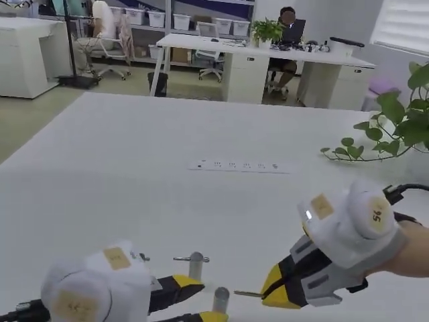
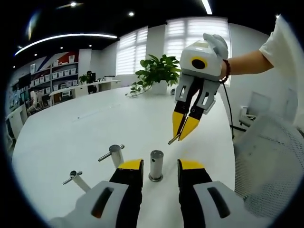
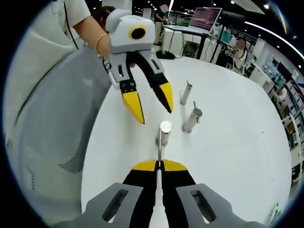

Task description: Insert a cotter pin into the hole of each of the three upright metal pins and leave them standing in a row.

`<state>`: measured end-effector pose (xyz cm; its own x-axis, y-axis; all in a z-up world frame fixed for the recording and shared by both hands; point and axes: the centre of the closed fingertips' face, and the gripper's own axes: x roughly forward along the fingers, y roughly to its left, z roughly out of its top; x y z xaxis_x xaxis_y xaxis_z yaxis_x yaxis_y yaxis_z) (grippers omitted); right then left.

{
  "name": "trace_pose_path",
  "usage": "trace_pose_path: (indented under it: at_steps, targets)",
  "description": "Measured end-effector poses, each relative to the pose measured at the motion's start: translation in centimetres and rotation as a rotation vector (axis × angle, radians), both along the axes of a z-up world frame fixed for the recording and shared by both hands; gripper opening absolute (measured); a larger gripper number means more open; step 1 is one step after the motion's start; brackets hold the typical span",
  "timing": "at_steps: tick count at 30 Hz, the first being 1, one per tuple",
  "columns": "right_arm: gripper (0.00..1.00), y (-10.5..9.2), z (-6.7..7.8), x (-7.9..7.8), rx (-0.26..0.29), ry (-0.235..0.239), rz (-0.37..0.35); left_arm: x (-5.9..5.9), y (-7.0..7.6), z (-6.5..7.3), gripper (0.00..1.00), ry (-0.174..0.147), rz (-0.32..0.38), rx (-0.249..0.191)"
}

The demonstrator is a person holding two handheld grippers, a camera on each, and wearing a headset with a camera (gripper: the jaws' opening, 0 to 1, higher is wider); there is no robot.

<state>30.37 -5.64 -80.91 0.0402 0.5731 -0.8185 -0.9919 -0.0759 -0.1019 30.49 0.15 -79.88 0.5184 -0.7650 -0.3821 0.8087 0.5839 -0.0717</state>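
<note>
— Jaws first, please: how did they stand?

— On the left gripper (image 3: 154,113) they were apart, one on each side of a bare pin, and they did not touch it. On the right gripper (image 2: 184,132) they were pressed together and clamped on a thin cotter pin (image 3: 159,149).

— And around them, starting from the biggest thing?

— A wide white table (image 1: 134,174) carried everything. At its right side stood a green plant (image 1: 395,127). A white socket strip (image 1: 234,165) lay flat in the middle, well apart from the work.

— Where were the metal pins?

— Three stood upright in a line near the front edge of the table. The bare pin (image 2: 156,165) was the nearest one to the right gripper. The middle pin (image 2: 115,154) and the far pin (image 2: 78,180) each had already its own cotter pin across the top.

— And the held cotter pin?

— It stuck out forward from the closed yellow tips. Its free end pointed at the upper part of the bare pin and was near to it. In the left gripper view a small gap was visible between them, so it was not yet in the hole.
</note>
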Motion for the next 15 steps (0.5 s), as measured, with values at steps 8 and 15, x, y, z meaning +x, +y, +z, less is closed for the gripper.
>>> trace_pose_path:
  at_steps: [8, 15]
  targets:
    - [0.03, -0.4, -0.9, 0.7, -0.046, -0.023, 0.018, 0.6, -0.1, -1.6, 0.26, 0.025, 0.018, 0.024]
    - [0.03, -0.4, -1.5, 1.2, -0.069, -0.033, 0.032, 1.1, -0.7, -2.4, 0.22, 0.041, 0.024, 0.036]
